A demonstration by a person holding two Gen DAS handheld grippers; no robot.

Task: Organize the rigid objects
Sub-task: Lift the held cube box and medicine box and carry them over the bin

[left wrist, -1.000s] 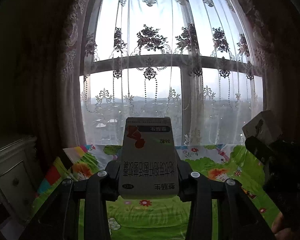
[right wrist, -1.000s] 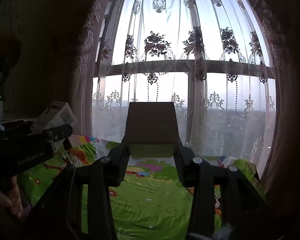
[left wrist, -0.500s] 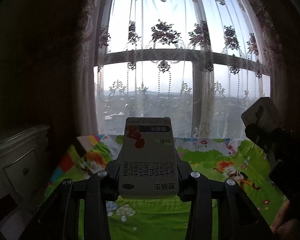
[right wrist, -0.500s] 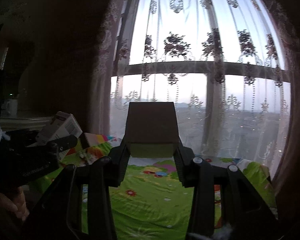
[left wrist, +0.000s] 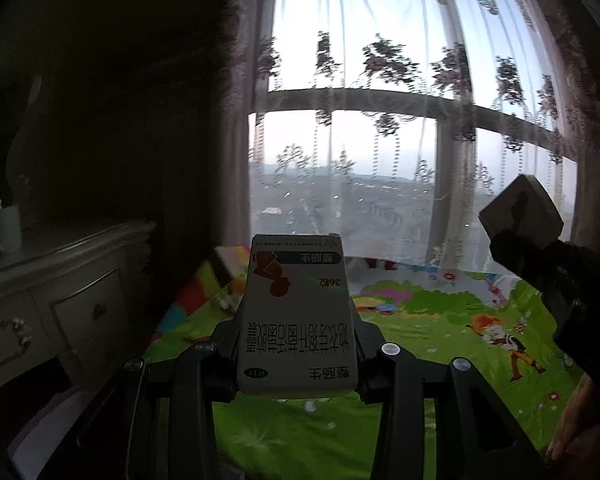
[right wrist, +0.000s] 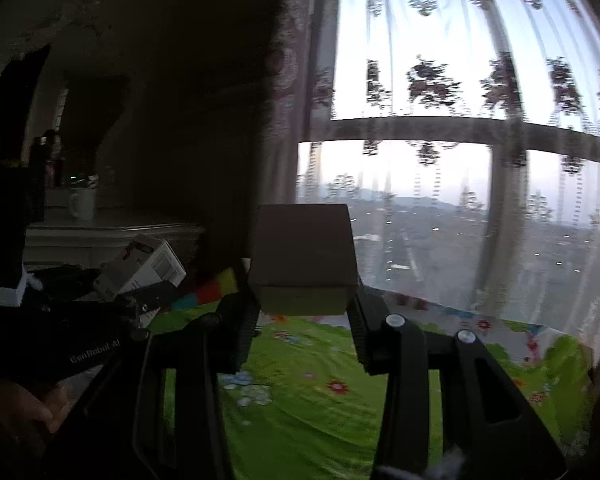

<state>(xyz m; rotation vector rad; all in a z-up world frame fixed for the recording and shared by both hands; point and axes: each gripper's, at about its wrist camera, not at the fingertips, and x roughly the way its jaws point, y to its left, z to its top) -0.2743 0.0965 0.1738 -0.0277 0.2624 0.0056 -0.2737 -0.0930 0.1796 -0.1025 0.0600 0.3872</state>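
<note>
A: Left fingers (left wrist: 220, 344) pinch the white box (left wrist: 298, 320) by its long sides, label upside down, held in air. Right fingers (right wrist: 360, 332) pinch the brown box (right wrist: 304, 260) the same way.

B: Where over the bed?

A: Both are above the green sheet (left wrist: 440, 332), near its window-side edge, touching nothing. The dresser (left wrist: 60, 304) stands just past the bed's left edge, a mug (right wrist: 83, 202) on top.

B: Step?

A: Looks like carrying, both boxes in transit. No drop spot shows yet.

B: Next?

A: Probably pick a landing place, lower each box flat, keep the two grippers apart, then spread the fingers.
</note>
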